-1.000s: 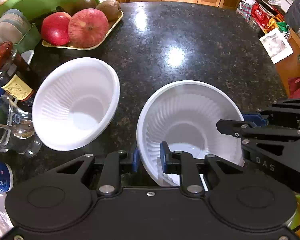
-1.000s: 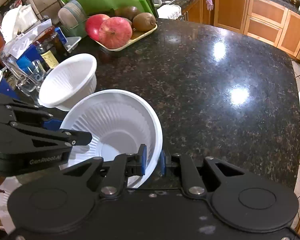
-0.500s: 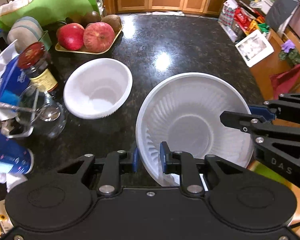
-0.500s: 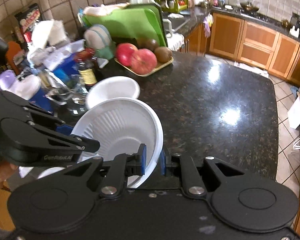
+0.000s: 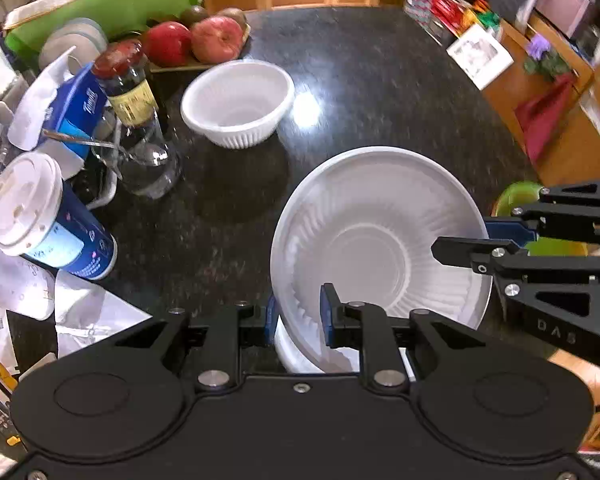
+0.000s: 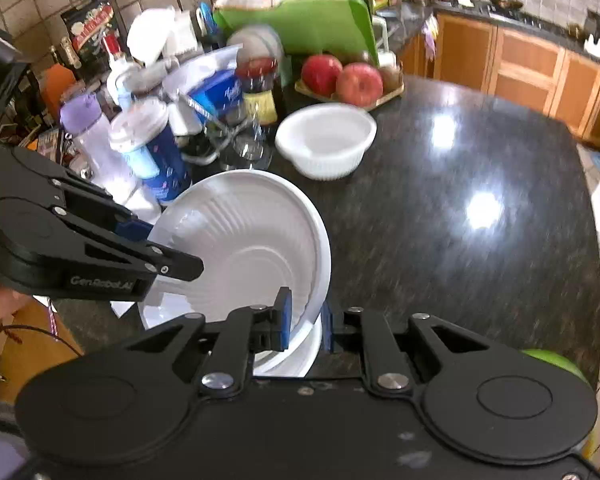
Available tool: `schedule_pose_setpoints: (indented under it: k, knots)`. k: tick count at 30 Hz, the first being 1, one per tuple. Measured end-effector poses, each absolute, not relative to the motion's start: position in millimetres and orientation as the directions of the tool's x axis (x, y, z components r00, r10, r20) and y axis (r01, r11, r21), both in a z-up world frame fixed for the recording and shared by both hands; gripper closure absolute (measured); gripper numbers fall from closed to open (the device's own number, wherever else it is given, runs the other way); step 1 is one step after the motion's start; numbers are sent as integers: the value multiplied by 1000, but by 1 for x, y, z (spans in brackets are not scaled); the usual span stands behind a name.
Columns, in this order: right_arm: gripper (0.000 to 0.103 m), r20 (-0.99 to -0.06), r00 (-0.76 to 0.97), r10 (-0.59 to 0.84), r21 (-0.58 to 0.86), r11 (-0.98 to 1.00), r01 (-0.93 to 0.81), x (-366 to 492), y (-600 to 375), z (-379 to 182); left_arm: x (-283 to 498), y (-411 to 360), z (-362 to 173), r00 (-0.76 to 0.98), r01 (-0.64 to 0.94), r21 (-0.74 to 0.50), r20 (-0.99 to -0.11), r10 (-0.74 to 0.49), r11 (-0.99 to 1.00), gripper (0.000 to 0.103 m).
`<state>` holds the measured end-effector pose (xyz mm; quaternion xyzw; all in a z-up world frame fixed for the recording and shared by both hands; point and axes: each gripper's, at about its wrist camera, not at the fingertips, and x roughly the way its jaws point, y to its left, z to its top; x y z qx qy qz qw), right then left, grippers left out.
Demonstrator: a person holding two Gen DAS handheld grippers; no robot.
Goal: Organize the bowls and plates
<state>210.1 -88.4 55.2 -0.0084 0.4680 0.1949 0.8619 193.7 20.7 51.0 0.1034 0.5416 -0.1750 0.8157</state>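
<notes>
— Here, what do the fingers hold?
— Both grippers, left (image 5: 298, 316) and right (image 6: 305, 322), pinch opposite rims of one white bowl (image 5: 380, 240), raised over the counter (image 5: 380, 92).
— And beyond them?
— A second bowl (image 5: 238, 102) sits on the granite, near the apples (image 5: 216, 40) and a bottle (image 5: 130, 88).

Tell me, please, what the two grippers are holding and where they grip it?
Both hold the large white bowl by its rim: left gripper on one side, right gripper on the opposite.
</notes>
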Motion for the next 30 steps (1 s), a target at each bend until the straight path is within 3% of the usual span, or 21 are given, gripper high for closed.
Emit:
schedule_pose_setpoints:
  k: [8, 30]
  knots:
    - [85, -843, 454, 289, 185, 948, -260, 202, -81, 31, 190, 27, 25, 289, 495, -51, -932, -220, 867, 75]
    - [84, -821, 504, 268, 159, 955, -249, 209, -89, 35, 184, 45, 13, 283, 510, -41, -935, -213, 859, 75]
